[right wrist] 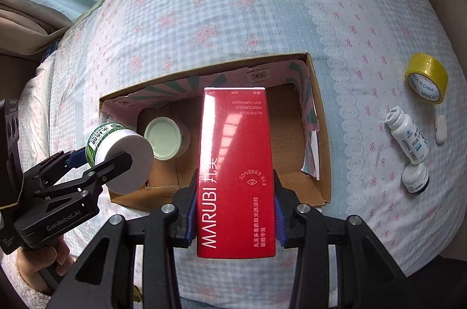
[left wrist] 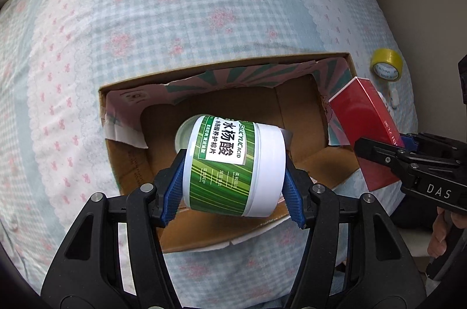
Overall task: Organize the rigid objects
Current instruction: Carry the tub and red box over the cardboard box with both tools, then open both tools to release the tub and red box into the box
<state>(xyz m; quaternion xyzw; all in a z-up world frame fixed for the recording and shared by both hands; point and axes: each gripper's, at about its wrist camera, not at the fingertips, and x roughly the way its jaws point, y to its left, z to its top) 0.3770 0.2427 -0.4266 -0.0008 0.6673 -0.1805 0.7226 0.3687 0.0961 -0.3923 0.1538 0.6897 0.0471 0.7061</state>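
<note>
Left wrist: left gripper (left wrist: 233, 177) jaws pinching green-and-white jar (left wrist: 233, 166) sideways, lid to the right, held over the open cardboard box (left wrist: 309, 110) on the bed (left wrist: 175, 17). Right gripper (left wrist: 376, 154) at right edge holds red carton (left wrist: 367, 116) above the box's right end.

Right wrist: right gripper (right wrist: 233, 209) jaws clamped on red carton's (right wrist: 236, 163) long sides, over the box (right wrist: 318, 116). Pale-lidded jar (right wrist: 163, 139) sits inside. Yellow tape roll (right wrist: 426, 78), two white bottles (right wrist: 408, 136) (right wrist: 416, 177) lie on the bed, right of the box.
</note>
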